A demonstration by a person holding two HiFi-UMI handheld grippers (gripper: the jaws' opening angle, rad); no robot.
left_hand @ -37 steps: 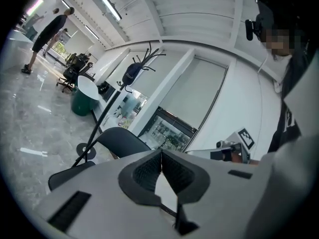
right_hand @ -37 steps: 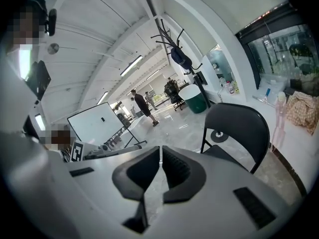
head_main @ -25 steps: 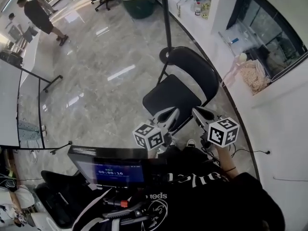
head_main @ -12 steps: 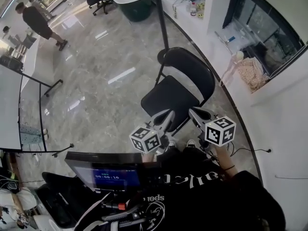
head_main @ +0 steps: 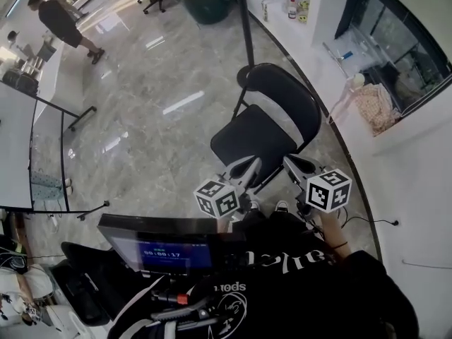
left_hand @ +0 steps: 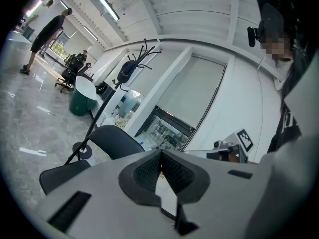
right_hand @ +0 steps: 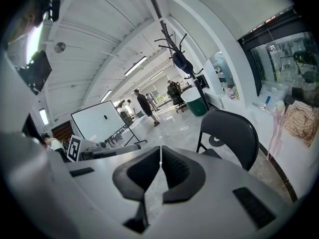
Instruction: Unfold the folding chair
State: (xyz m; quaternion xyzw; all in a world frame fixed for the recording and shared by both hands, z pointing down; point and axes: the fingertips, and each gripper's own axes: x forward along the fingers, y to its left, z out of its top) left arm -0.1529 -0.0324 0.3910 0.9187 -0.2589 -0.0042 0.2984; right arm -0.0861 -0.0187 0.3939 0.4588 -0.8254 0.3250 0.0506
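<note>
Nothing shifts: the chair (head_main: pixel 256 136) stands open, seat down. The left gripper (head_main: pixel 244 171) and right gripper (head_main: pixel 296 165), both pressed together and empty, hang near it; unfolding looks done.

The left gripper (head_main: pixel 242 169) and the right gripper (head_main: pixel 298 165) are held side by side in front of the body, near each other but apart. Both point forward and a little downward. The jaws of each one are closed together, with nothing between them. The right hand (head_main: pixel 326 222) grips its gripper just behind the cube.
</note>
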